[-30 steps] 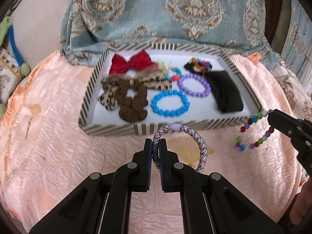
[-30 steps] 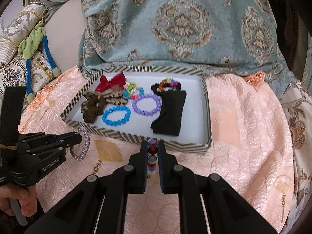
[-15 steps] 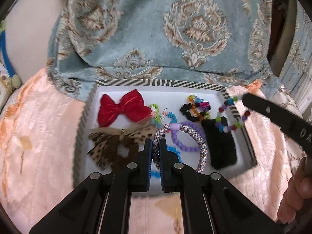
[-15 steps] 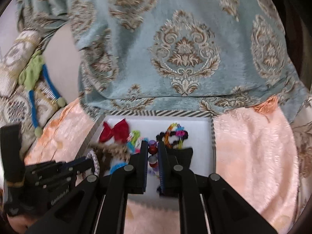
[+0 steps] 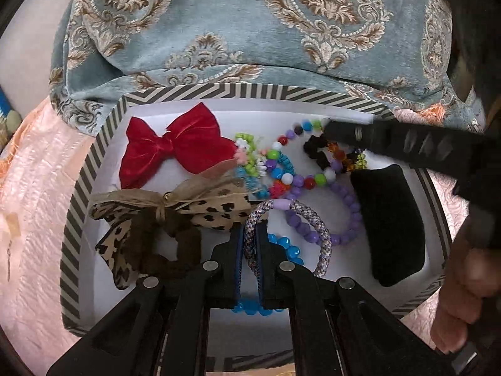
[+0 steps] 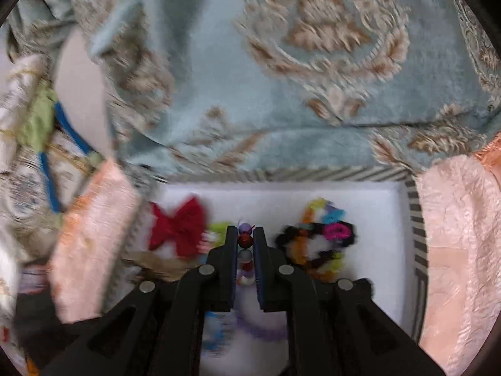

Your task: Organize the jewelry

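Observation:
A striped-rim tray [image 5: 75, 219] with a white floor holds hair pieces and bracelets. My left gripper [image 5: 250, 235] is shut on a woven purple-grey cord bracelet [image 5: 310, 219] and holds it over the tray's middle. My right gripper [image 6: 245, 235] is shut on a multicoloured bead bracelet [image 6: 245, 240], above the tray's back part. In the left wrist view the right gripper [image 5: 328, 130] comes in from the right, with the bead bracelet [image 5: 294, 181] hanging over the tray's contents.
In the tray lie a red bow [image 5: 175, 147], a leopard bow [image 5: 200, 210], a brown scrunchie [image 5: 162, 244], a blue bead bracelet [image 5: 285, 247], a purple bead bracelet [image 5: 347, 216] and a black pouch [image 5: 391, 222]. A blue patterned cushion [image 5: 250, 31] lies behind; peach bedspread [image 5: 31, 188] around.
Both grippers have moved forward from in front of the tray to above it, each still holding its bracelet. The right wrist view is now blurred by motion.

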A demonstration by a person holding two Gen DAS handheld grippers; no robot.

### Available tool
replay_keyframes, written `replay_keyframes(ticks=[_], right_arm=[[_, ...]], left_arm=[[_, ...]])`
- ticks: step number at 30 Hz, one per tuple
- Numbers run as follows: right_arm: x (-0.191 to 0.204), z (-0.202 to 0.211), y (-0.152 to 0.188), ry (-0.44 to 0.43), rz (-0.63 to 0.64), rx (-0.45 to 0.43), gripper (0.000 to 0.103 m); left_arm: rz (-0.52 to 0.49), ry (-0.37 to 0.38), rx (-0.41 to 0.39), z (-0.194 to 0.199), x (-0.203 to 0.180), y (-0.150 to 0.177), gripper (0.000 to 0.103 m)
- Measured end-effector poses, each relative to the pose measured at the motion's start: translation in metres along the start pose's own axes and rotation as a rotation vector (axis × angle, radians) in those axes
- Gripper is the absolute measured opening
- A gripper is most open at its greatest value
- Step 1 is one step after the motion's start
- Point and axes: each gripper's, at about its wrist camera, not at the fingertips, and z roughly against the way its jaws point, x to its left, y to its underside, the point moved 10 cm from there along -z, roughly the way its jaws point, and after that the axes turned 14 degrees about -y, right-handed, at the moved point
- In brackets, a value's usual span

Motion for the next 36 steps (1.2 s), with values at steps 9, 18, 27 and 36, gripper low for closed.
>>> replay_keyframes(ticks=[9,18,27,36], right_arm=[[-0.011,0.014,0.008,0.073,0.008,-0.017,0.033],[-0.015,0.074,0.027,0.126,-0.003,-0.041,0.047],[0.039,0.123,0.081,0.174,0.149,-0.036,0.079],[0.023,0.136,0.105,0.14,0.004,-0.101,0.089]], left_arm=[[0.03,0.034,0.019,0.005,0.003,0.006,0.003],[0.128,-0.005,-0.119,0.056,0.041,-0.011,0.046],[0.068,-0.108,-0.202,0.104,0.058,0.015,0.06],[-0.058,-0.176,-0.286,0.12,0.039,0.03,0.06]])
